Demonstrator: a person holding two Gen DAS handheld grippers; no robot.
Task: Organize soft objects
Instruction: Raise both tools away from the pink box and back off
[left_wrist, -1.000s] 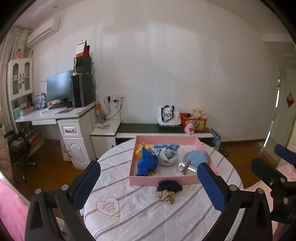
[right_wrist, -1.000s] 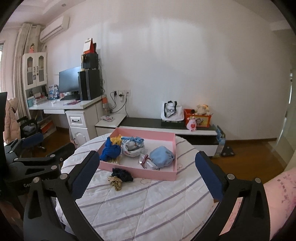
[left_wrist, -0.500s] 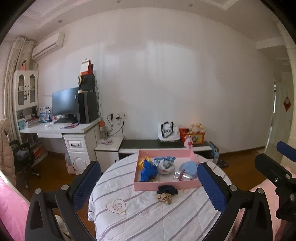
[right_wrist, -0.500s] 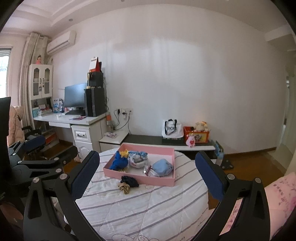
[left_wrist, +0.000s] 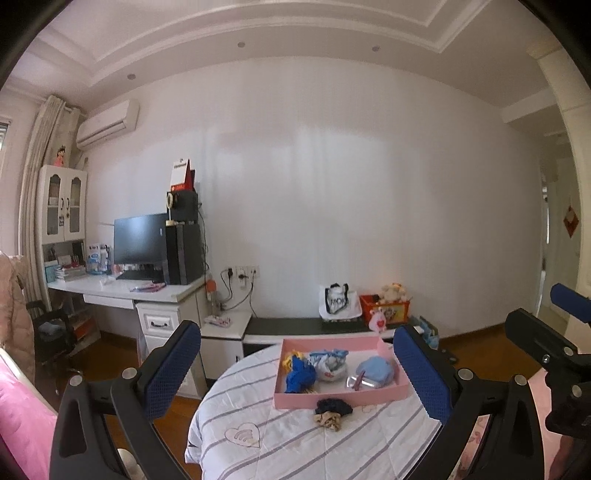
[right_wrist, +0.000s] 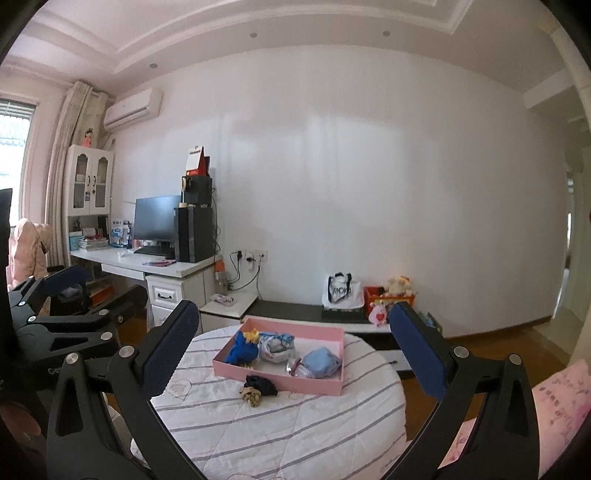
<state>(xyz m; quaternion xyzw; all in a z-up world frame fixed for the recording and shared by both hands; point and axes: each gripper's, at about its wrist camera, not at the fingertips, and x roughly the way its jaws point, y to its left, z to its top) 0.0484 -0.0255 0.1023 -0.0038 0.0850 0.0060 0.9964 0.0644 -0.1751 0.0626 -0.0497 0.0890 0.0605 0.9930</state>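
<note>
Two small soft pieces lie loose on the striped tablecloth (right_wrist: 280, 428), touching each other just in front of the pink tray's (left_wrist: 340, 400) near wall: a dark scrunchie (right_wrist: 263, 384) and a tan one (right_wrist: 251, 398) beside it. Judging by the task, these are what you have left to put away, since the blue bundle (right_wrist: 242, 350), the pale patterned cloth (right_wrist: 275, 345) and the light blue pouch (right_wrist: 322, 362) already sit inside the tray. Take one piece at a time. Come down over the dark one from above, pinch its bulk rather than an edge so that it does not drag its neighbour along, and lift it clear over the tray wall into the bare floor at the middle. Both tools are held high and well back from the table, pointed nearly level at the far wall, so you need to tip them down first. Your left gripper (left_wrist: 295, 373) stands wide and grips nothing; your right gripper (right_wrist: 295, 350) is equally wide and unloaded. At this range I cannot tell whether the two pieces are tangled together, so lift slowly.
</note>
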